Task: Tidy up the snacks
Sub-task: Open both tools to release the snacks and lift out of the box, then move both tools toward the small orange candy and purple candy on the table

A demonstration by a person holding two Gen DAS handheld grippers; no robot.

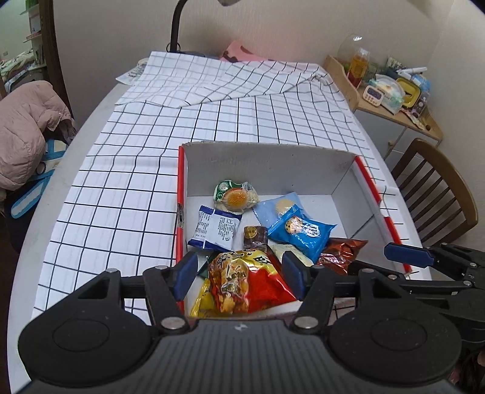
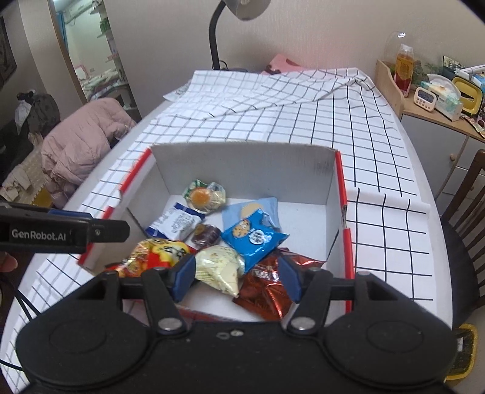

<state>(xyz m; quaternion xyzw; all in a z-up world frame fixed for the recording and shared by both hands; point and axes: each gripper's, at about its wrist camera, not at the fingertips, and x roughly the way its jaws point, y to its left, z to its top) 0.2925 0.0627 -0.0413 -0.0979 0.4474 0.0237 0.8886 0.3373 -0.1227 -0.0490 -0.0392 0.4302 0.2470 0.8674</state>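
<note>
Snack packets lie loose in the open cardboard box (image 1: pixel 272 163) on the checked tablecloth (image 1: pixel 121 188). Left gripper (image 1: pixel 239 272) hangs above the red-and-yellow packet (image 1: pixel 242 282), jaws apart, nothing gripped. Right gripper (image 2: pixel 236 275) hangs over the cream packet (image 2: pixel 218 266) and copper foil packet (image 2: pixel 266 291), jaws apart; contact with either appears absent, though the angle is poor. Blue cookie packet (image 2: pixel 254 239) lies mid-box.

Table (image 1: pixel 100 127): round-edged, white, covered by a black-grid cloth (image 1: pixel 242 121). Behind the table: beige wall (image 1: pixel 303 27), black gooseneck lamp (image 1: pixel 175 27). Right of the table: wooden chair (image 1: pixel 436 188), cluttered cabinet (image 1: pixel 394 121). Left of the table: pink jacket (image 1: pixel 27 130).
</note>
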